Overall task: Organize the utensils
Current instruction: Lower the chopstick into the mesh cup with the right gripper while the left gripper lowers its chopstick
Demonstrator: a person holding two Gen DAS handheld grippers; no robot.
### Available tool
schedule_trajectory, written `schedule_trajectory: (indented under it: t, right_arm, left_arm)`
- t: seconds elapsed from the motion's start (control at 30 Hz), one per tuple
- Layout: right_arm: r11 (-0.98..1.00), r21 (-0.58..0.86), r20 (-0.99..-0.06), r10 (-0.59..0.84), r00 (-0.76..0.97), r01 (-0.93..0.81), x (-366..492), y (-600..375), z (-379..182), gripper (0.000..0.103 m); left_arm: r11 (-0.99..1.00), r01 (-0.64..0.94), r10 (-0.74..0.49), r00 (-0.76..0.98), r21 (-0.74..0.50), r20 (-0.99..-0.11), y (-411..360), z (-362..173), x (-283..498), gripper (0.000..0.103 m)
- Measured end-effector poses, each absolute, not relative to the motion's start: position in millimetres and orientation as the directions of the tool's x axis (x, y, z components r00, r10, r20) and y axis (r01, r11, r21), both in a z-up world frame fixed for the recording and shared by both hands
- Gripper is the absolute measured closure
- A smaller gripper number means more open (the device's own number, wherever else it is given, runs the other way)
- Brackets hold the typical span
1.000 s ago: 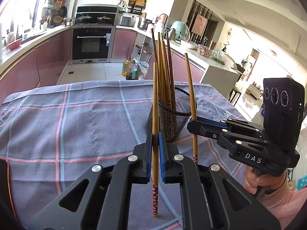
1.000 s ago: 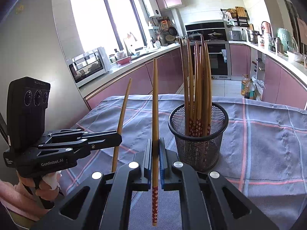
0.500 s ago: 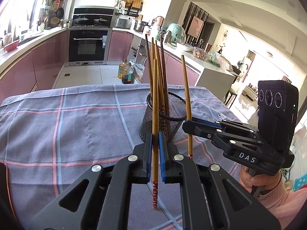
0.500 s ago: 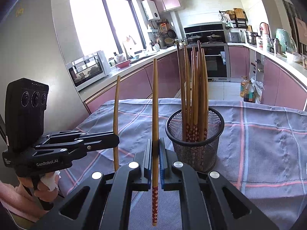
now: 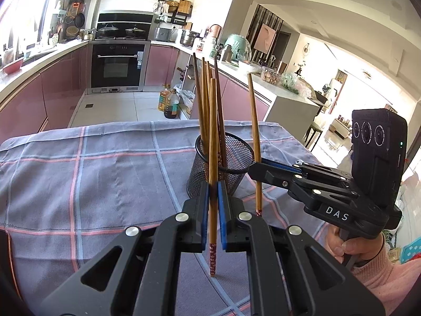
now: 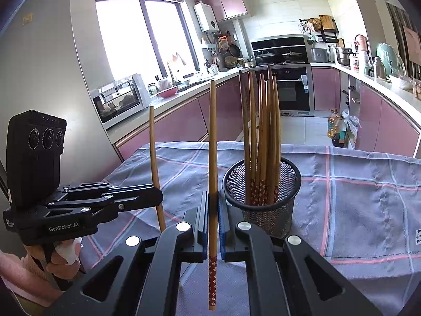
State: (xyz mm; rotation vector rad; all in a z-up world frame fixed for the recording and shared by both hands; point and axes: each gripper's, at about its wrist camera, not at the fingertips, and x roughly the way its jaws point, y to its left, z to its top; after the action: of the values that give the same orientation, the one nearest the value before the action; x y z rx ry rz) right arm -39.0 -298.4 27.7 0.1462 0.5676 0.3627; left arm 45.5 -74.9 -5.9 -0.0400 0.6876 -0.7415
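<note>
Both grippers, left gripper (image 5: 213, 210) and right gripper (image 6: 213, 223), each pinch one upright chopstick (image 5: 213, 137) near the mesh holder (image 6: 263, 192); a misjudged lowering could tip it.

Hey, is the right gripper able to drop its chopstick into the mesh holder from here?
Probably yes: the right gripper grips its chopstick upright beside the mesh holder, whose open top still has room.

Wooden chopsticks (image 6: 263, 142) (smooth); wire-mesh holder (image 6: 263, 184).
</note>
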Motion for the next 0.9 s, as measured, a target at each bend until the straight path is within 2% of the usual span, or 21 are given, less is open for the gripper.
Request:
schedule_trajectory:
  t: [0.9]
  right_arm:
    - [0.928,0.218,-0.466,0.372,0.803,-0.303,-32,-306,39,0.097]
  left_arm:
    - [0.725,0.636,-0.659,0.528,-0.265,-0.535,-84,6,49,0.095]
